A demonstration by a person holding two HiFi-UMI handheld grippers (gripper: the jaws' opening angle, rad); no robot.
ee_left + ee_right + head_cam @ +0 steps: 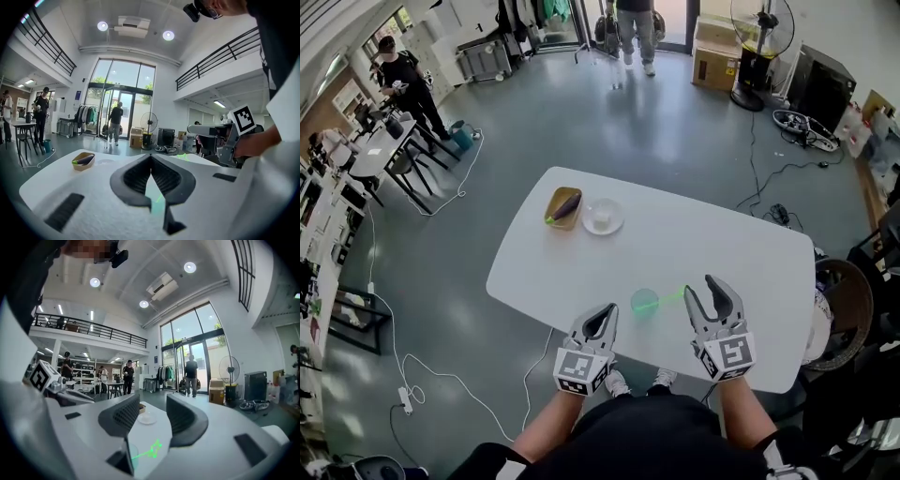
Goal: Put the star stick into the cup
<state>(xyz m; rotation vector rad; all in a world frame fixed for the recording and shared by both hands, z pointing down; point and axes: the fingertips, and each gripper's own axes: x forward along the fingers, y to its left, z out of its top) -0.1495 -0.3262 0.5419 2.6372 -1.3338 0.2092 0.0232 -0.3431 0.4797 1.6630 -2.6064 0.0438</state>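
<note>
Two claws were seen over the near edge of the bench in the head view. The left claw was held with its jaws together. The right claw was held with its jaws apart and nothing between them. The cup stood between the two claws. The stick slanted out of the cup toward the right claw, its star end close by that claw's tips. A tray and a saucer were set well apart from the cup, on the far side.

In the left gripper view, the left claw was confirmed closed and empty, its tips meeting. Only a pale green smear of the cup could be made out below the jaws.

In the right gripper view, the right claw was confirmed open and empty. The stick was seen below the jaws, with a sliver of the cup beside it.

The stick was judged to lie at a shallow lean, with much of its length outside the rim. It could be flicked out, or the light cup tipped, by a brush from the open right claw. The end inside the cup was hidden in every view, so how deep it sat could not be told. Most of the cup was cut off by the claw bodies in both gripper views.
</note>
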